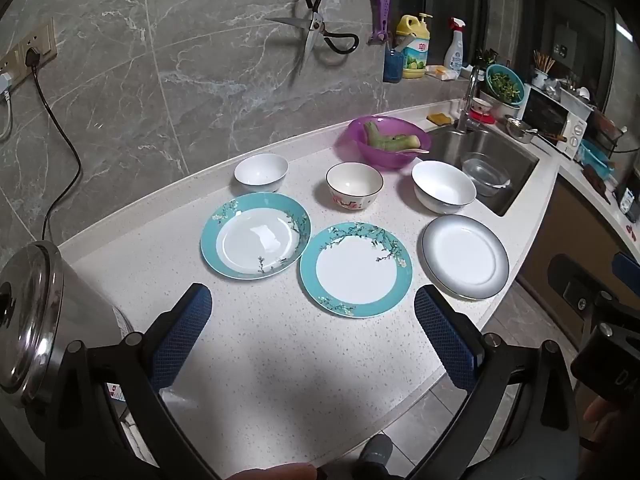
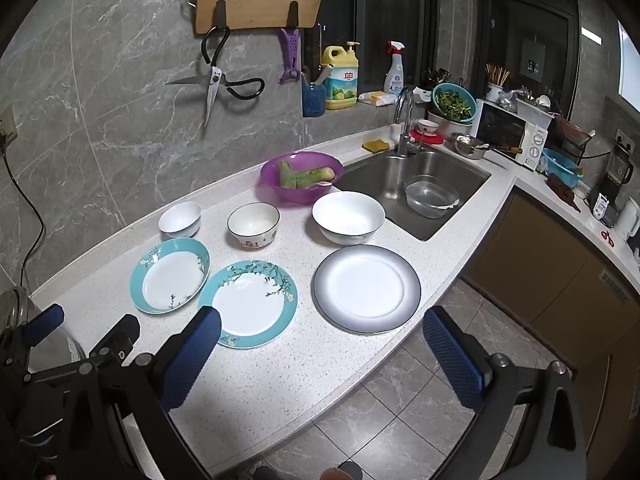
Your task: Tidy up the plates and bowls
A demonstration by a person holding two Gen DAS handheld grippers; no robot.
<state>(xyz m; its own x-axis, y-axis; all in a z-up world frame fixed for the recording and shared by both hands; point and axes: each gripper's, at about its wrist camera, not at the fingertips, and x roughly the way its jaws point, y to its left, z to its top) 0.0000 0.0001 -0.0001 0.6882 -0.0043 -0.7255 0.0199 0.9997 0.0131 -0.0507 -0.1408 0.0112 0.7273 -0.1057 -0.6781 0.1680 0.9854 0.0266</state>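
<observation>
Three plates lie in a row on the white counter: a deep teal-rimmed plate [image 1: 256,235] [image 2: 170,275], a flat teal-rimmed plate [image 1: 356,269] [image 2: 249,304] and a grey-rimmed white plate [image 1: 465,256] [image 2: 367,289]. Behind them stand a small white bowl [image 1: 261,172] [image 2: 180,219], a floral bowl with a dark rim [image 1: 354,185] [image 2: 253,225] and a large white bowl [image 1: 443,186] [image 2: 348,217]. My left gripper [image 1: 314,312] is open and empty, above the counter in front of the teal plates. My right gripper [image 2: 322,334] is open and empty, at the counter's front edge before the grey-rimmed plate.
A purple bowl with vegetables [image 1: 383,141] [image 2: 301,176] stands behind the bowls. The sink [image 1: 486,160] [image 2: 416,184] holds a clear bowl at the right. A steel pot [image 1: 30,320] sits at the left. Scissors [image 2: 214,80] hang on the wall.
</observation>
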